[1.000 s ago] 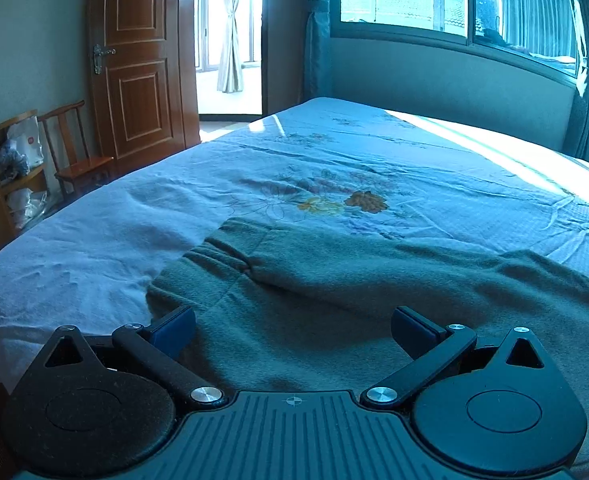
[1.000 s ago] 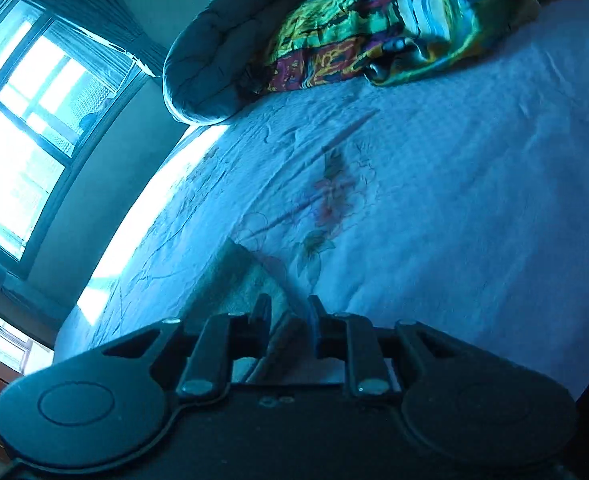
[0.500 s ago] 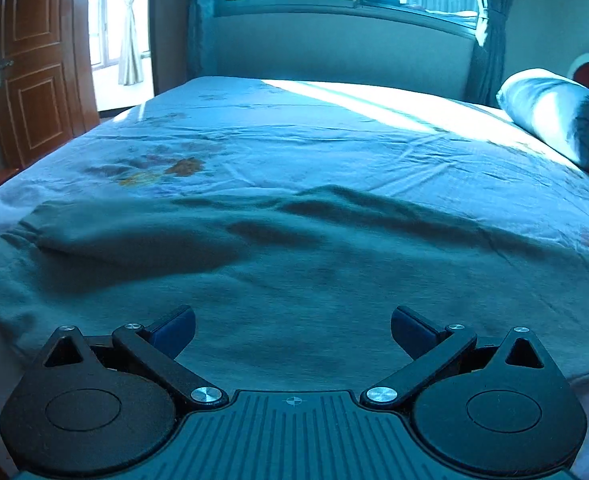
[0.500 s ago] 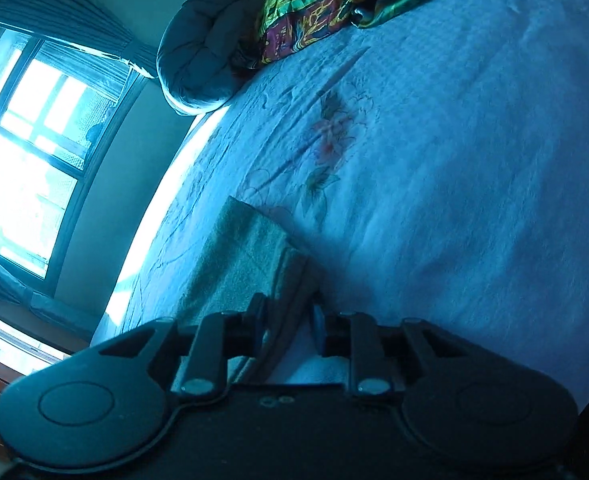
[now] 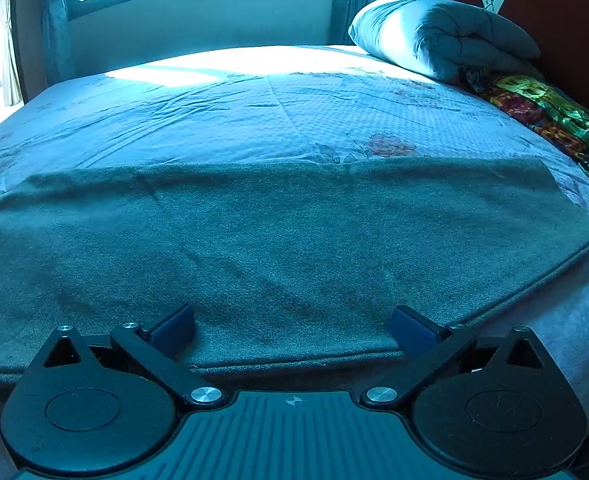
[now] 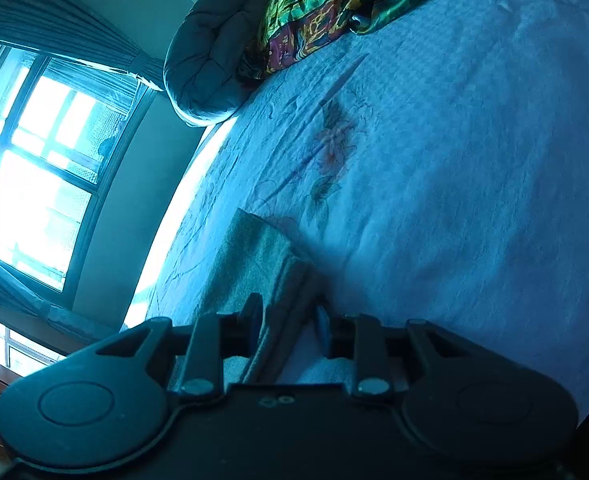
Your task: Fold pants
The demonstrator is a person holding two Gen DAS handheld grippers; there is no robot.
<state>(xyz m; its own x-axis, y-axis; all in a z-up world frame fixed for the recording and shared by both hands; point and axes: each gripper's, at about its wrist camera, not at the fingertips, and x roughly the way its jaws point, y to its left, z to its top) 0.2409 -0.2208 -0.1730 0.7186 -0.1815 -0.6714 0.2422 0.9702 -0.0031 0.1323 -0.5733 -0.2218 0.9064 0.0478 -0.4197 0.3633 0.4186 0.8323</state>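
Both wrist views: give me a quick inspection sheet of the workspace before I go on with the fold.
Surface: bed with a pale floral sheet, creased.
Job's things: green pants spread flat along the near edge.
Clutter: rolled quilt and colourful cloth by the headboard.
Grippers: left gripper open over the pants' near edge; right gripper shut on the pants' hem.
Cables: nothing seen.
Surroundings: window, curtains.

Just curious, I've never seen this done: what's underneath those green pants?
The pants lie spread flat on a light blue floral bedsheet, which shows all around them. The sheet under the cloth is covered. The right gripper pinches one end's edge.
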